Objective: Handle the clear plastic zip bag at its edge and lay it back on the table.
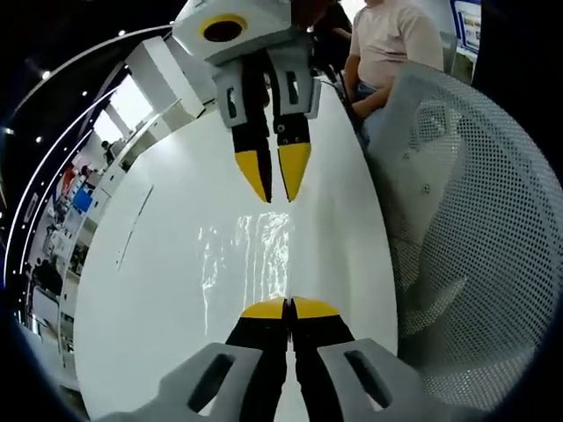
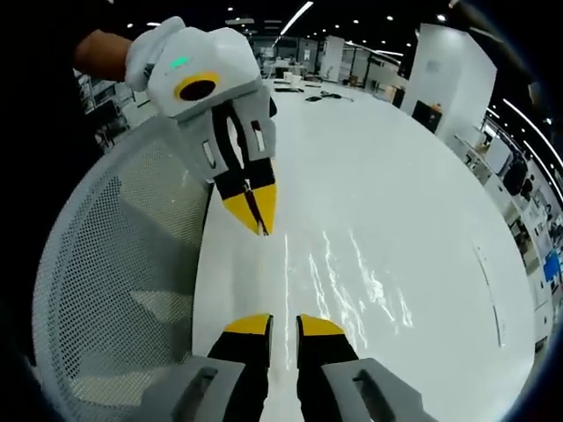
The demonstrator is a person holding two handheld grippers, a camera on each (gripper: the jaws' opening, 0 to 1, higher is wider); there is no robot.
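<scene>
1. No words, numbers or brand names can be read in the left gripper view or the right gripper view.
2. A blue-and-white sign board (image 1: 467,25) stands behind the seated person at the top right of the left gripper view; its print is too small and blurred to make out.
3. A small green light (image 2: 180,62) glows on the white housing of the left claw in the right gripper view; it forms no legible character.
</scene>
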